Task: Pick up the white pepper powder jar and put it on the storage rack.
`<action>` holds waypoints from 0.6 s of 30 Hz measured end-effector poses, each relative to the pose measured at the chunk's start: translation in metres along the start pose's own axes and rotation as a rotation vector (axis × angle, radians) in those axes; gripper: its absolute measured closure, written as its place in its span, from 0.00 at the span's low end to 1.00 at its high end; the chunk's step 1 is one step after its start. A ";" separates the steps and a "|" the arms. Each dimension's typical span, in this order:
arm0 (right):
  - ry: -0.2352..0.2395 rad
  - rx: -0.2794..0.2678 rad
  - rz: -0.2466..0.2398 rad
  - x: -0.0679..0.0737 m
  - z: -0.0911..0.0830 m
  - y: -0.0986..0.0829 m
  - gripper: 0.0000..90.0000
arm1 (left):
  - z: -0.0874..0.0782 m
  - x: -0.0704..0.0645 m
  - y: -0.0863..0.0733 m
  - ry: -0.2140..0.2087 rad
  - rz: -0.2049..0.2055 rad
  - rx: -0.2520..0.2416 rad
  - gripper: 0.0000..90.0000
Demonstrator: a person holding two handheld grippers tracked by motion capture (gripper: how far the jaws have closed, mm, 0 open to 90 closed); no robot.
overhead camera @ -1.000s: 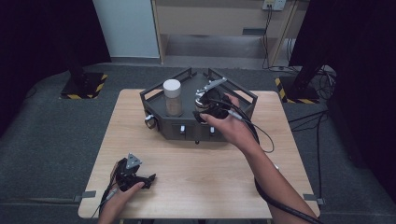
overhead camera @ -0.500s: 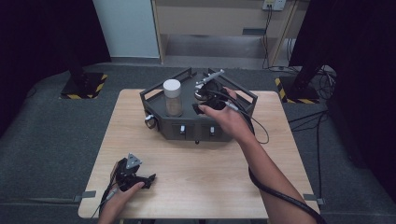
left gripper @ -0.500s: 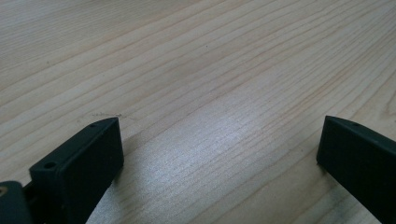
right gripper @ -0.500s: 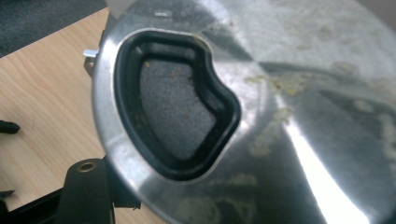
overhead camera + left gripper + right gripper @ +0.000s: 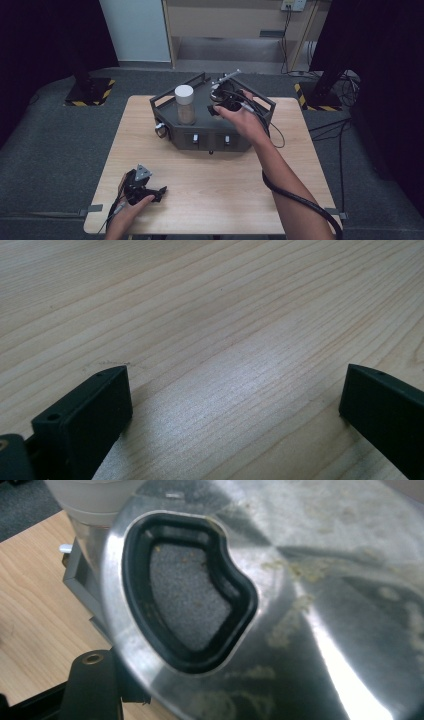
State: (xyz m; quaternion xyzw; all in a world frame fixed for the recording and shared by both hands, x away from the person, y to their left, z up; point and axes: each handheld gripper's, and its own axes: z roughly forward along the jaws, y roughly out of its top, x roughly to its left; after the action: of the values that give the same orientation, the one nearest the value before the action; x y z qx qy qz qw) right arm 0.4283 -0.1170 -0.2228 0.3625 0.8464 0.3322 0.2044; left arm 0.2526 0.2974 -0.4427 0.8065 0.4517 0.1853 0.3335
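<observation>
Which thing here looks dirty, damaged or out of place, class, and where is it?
The shiny metal lid at the right gripper carries dried yellowish specks and smears across its surface and near the black-rimmed opening. Nothing else stands out.

One wooden table (image 5: pixel 210 180), one dark angular tray (image 5: pixel 210 137), one white-capped jar (image 5: pixel 185 104), one metal lid (image 5: pixel 300 605) with one black-rimmed opening, two handheld grippers (image 5: pixel 150 192) (image 5: pixel 220 102), perhaps three small knobs along the tray's front.

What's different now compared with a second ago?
The right gripper has lifted the shiny metal lid it holds a little up and away over the dark tray. The white-capped jar stayed put, and the left gripper stayed resting on the table, open.
</observation>
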 end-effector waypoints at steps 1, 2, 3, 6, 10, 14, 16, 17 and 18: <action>0.000 0.001 0.001 0.000 0.002 0.001 0.35 | 0.000 0.000 0.000 0.000 0.000 0.000 0.00; 0.001 0.003 0.003 0.000 0.004 0.001 0.35 | 0.000 0.000 0.000 0.000 0.001 0.000 0.00; 0.003 0.005 0.004 -0.001 0.006 0.002 0.35 | 0.000 0.000 0.000 0.000 0.001 0.000 0.00; 0.004 0.014 0.003 0.000 0.012 0.004 0.35 | 0.000 0.000 0.000 0.000 0.001 0.000 0.00; 0.007 0.022 0.011 -0.002 0.019 0.004 0.35 | 0.000 0.000 0.000 0.000 0.001 0.001 0.00; 0.006 0.031 0.023 -0.004 0.025 0.002 0.35 | 0.000 0.000 0.000 0.000 0.001 0.000 0.00; 0.008 0.034 0.027 -0.005 0.028 0.001 0.35 | 0.000 0.000 0.000 0.000 0.001 0.000 0.00; 0.008 0.034 0.028 -0.006 0.030 0.001 0.35 | 0.000 0.000 0.000 0.000 0.001 0.000 0.00; 0.009 0.036 0.035 -0.006 0.031 0.001 0.35 | 0.000 0.000 0.000 0.000 0.001 0.000 0.00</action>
State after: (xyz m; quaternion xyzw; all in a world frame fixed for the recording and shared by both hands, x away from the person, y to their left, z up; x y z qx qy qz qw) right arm 0.4507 -0.1080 -0.2435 0.3796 0.8467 0.3219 0.1881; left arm 0.2527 0.2974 -0.4427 0.8068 0.4513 0.1853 0.3332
